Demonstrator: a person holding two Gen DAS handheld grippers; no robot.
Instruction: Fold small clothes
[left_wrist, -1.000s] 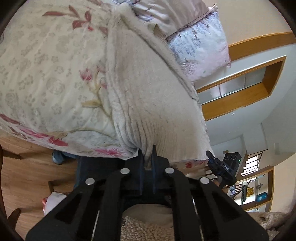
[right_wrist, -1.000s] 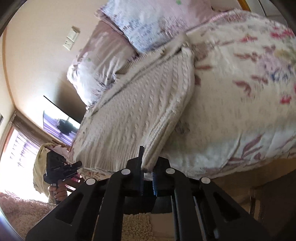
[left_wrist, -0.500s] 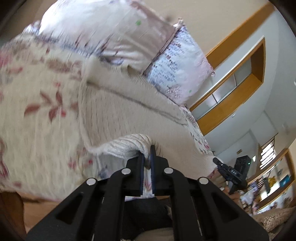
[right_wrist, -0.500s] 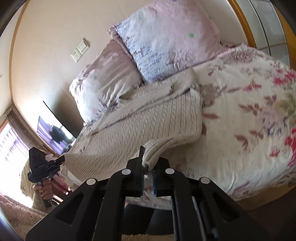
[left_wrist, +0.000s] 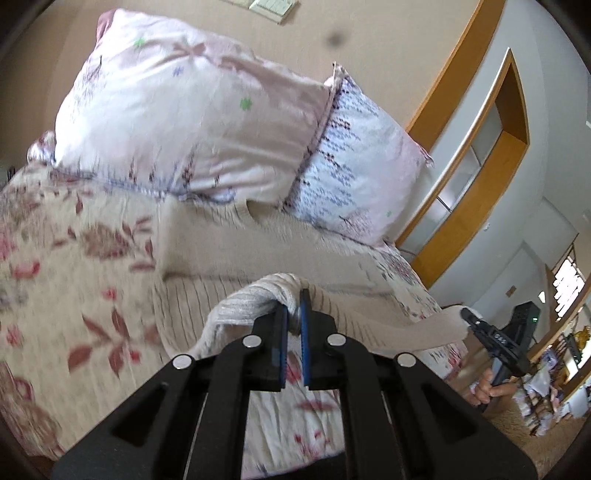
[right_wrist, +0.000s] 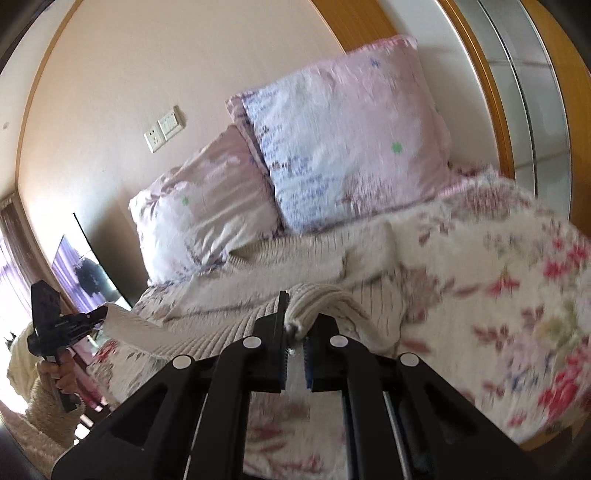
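A cream cable-knit sweater (left_wrist: 229, 254) lies spread on the floral bed, its collar toward the pillows. My left gripper (left_wrist: 294, 302) is shut on one corner of its ribbed hem, lifted above the bedcover. In the right wrist view the same sweater (right_wrist: 280, 258) shows, and my right gripper (right_wrist: 293, 314) is shut on the other hem corner, also raised. Each view catches the other gripper at its edge: the right gripper (left_wrist: 476, 325) at the far right, the left gripper (right_wrist: 94, 317) at the far left, both pinching knit with the hem stretched between them.
Two pink floral pillows (left_wrist: 192, 122) (right_wrist: 351, 136) lean on the beige wall at the head of the bed. A floral bedcover (left_wrist: 66, 280) fills the left side. A wooden-framed cabinet (left_wrist: 491, 155) stands to the right, and a dark screen (right_wrist: 85, 269) to the left.
Both grippers have risen with the sweater's hem, lifting it off the bed edge and carrying it toward the pillows. The views have tilted up, so the pillows and wall now show.
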